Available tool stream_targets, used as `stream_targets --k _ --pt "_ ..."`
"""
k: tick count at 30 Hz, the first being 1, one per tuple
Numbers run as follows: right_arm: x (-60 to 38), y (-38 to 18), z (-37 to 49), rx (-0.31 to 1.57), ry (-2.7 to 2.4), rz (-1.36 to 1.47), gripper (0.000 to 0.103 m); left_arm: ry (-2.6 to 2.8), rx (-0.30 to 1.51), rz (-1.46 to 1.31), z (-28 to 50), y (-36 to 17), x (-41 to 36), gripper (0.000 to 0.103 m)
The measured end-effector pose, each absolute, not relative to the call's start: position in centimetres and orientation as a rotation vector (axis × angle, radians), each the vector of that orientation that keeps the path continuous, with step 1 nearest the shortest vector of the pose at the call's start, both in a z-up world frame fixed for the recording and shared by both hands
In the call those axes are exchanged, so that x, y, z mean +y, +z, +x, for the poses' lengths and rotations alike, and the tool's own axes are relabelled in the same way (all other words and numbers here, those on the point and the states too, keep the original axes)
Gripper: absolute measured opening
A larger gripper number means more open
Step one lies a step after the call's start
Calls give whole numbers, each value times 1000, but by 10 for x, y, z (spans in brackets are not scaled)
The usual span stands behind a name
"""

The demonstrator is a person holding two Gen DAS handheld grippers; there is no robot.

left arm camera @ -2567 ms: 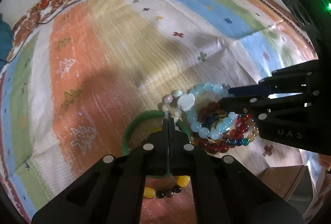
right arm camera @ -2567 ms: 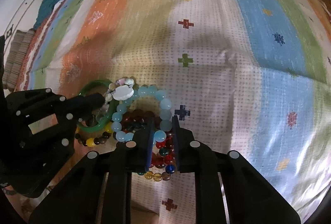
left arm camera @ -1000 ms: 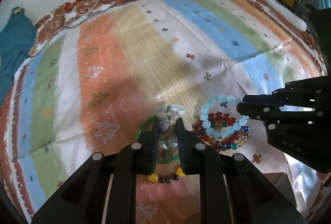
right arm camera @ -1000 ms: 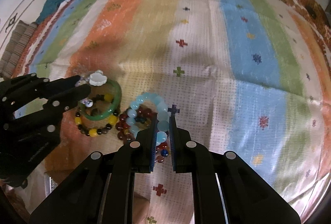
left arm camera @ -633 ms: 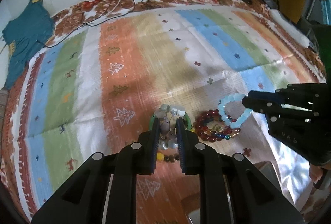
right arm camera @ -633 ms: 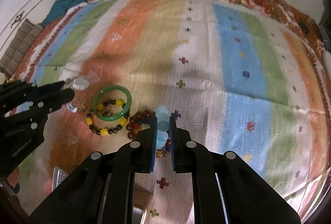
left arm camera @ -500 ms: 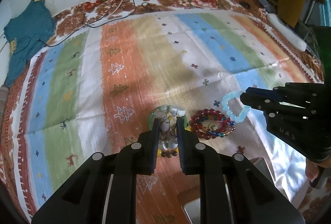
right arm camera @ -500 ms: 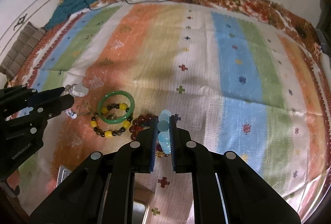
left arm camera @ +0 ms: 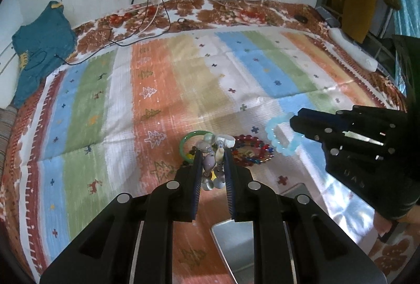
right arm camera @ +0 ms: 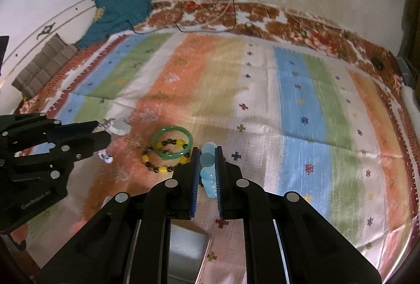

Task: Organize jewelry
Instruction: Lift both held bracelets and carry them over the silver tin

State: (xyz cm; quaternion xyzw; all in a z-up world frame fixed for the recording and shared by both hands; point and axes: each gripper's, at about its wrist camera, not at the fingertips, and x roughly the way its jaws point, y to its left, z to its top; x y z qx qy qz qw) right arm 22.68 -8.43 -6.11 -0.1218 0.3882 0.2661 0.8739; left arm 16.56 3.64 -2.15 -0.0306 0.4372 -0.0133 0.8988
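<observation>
My left gripper (left arm camera: 212,156) is shut on a pale stone bracelet with a white charm (left arm camera: 213,162) and holds it in the air; it also shows in the right wrist view (right arm camera: 119,126). My right gripper (right arm camera: 207,152) is shut on a light blue bead bracelet (right arm camera: 208,173), lifted off the cloth, also seen in the left wrist view (left arm camera: 279,137). A green bangle (right arm camera: 172,142), a yellow-and-brown bead bracelet (right arm camera: 164,160) and a red multicolour bead bracelet (left arm camera: 252,151) lie on the striped cloth below.
A metal tray (left arm camera: 236,247) sits at the near edge of the striped cloth (right arm camera: 302,100). A teal garment (right arm camera: 120,8) and cables (left arm camera: 149,8) lie at the far side by the wall. A striped cushion (right arm camera: 42,68) lies far left.
Both grippers have risen higher and pulled back, carrying their bracelets up and away from the pile. The tray has come into view below.
</observation>
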Motion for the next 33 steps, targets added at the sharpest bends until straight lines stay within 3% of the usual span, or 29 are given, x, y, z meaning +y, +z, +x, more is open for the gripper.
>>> stream_targets --k 16,33 --pt "-101 -39 181 727 559 -219 12 -66 878 -147 126 -3 33 16" --pt "-112 -36 144 699 572 -210 12 -19 840 -57 93 3 15 16"
